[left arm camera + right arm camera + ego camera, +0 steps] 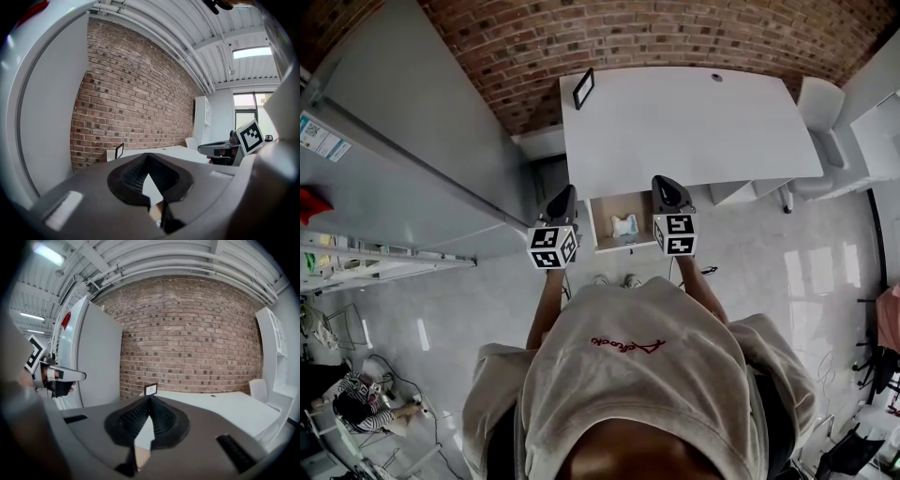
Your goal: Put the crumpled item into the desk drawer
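Note:
The crumpled item (625,225), white with a pale blue part, lies inside the open desk drawer (623,246), which sticks out from under the white desk (684,122). My left gripper (565,194) hovers just left of the drawer and my right gripper (665,182) over its right edge. Both are shut and empty, their jaws meeting at the tips in the left gripper view (148,155) and the right gripper view (150,398). Neither gripper view shows the drawer or the item.
A small dark picture frame (583,88) stands at the desk's far left corner. A brick wall (609,37) runs behind the desk. A large grey panel (403,141) stands to the left, a white chair (820,108) to the right. My feet (614,280) are close to the drawer front.

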A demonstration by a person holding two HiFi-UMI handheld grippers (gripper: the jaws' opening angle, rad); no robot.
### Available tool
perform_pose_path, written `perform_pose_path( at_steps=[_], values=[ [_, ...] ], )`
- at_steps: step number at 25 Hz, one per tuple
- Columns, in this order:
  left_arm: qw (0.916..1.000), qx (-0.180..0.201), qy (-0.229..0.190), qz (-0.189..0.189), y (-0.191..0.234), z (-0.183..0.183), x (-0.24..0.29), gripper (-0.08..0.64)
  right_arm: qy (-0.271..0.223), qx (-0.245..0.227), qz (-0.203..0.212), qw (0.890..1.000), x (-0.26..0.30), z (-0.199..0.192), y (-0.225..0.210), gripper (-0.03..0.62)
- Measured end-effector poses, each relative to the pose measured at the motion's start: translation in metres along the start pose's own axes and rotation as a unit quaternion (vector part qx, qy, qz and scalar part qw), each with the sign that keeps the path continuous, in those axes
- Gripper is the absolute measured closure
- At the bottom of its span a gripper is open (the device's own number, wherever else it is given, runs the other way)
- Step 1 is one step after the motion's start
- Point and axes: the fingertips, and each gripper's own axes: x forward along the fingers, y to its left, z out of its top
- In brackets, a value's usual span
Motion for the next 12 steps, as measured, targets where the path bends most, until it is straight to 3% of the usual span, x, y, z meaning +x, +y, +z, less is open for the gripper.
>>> perform_pose_path(
  at_steps=[12],
  values=[
    [1.0, 0.001, 0.006, 0.0, 0.0041, -0.0032, 0.0003, 0.552, 0.0, -0.003, 0.002, 1.0, 0.0071, 0.0027, 0.0029, 0.58]
  ],
)
